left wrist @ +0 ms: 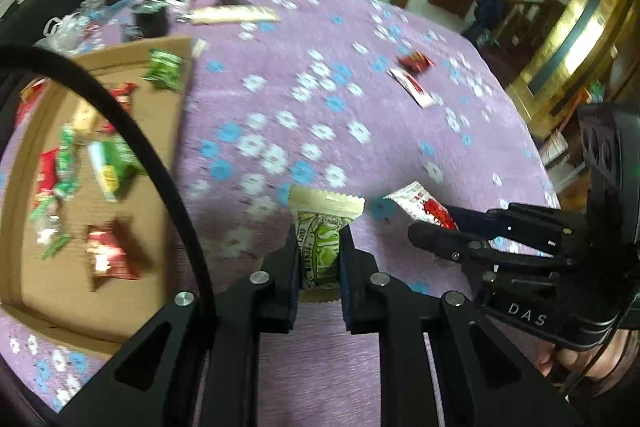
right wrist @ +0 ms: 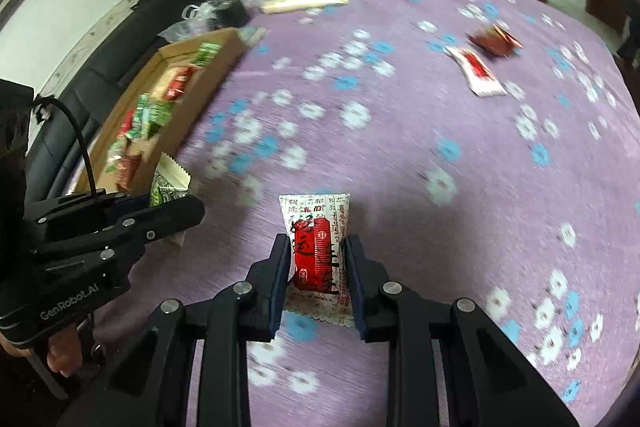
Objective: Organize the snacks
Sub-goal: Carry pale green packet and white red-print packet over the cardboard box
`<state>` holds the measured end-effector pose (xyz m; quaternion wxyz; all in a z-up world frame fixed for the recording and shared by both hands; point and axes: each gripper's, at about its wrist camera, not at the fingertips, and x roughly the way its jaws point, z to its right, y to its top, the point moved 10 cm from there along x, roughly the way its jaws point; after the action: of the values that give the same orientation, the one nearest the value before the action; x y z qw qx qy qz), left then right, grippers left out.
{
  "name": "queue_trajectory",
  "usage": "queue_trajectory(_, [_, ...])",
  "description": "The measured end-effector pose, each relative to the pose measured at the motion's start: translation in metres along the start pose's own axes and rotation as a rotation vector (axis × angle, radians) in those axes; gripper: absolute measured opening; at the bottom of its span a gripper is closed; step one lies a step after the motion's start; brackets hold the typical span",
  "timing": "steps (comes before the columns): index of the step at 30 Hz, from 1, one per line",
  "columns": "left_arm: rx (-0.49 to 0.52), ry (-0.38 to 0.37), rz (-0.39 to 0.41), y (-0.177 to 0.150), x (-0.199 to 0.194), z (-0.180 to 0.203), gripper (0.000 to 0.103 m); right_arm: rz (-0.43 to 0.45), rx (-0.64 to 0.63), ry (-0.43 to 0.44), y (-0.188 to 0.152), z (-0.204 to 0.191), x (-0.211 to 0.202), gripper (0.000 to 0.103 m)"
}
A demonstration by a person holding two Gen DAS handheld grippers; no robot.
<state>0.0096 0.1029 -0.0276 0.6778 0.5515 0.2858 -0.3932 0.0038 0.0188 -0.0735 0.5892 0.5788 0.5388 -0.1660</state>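
— Between the pads of the left claw sits a green-and-cream snack packet, clamped tight across its width, its long axis running straight ahead along the fingers, with the crimped top edge standing clear above them.

— And the right one?

— The right claw is closed on a white-and-red snack packet in the same way: pads on both long sides, crimped ends out front and behind. Both packets look lifted off the purple flowered cloth on the table.

— Where does the load go?

— Probably into the cardboard box, which already holds a scatter of red and green packets. It lies to the left of both claws. In the left wrist view it is just beside the left claw; in the right wrist view it is farther off, beyond the left claw.

— So which hand is nearer?

— The left. A short swing leftward over the box wall should do it, while the right has to cross the space the left now occupies, so the left ought to go first.

— Anything left over?

— Two more red packets lie well apart, far ahead and to the right.
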Motion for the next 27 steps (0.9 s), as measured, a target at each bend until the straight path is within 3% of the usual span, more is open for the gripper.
queue_trajectory(8, [-0.111, 0.067, 0.055, 0.012, -0.025, -0.063, 0.018, 0.022, -0.109, 0.061, 0.031, -0.062, 0.006, 0.027])
queue_trajectory(17, [-0.255, 0.208, 0.085, 0.017, -0.040, -0.155, 0.018, 0.021, -0.240, 0.158, 0.065, -0.146, 0.030, 0.026])
queue_trajectory(27, [-0.322, 0.296, 0.074, 0.019, -0.039, -0.212, 0.019, -0.023, -0.298, 0.194, 0.084, -0.202, 0.071, 0.027])
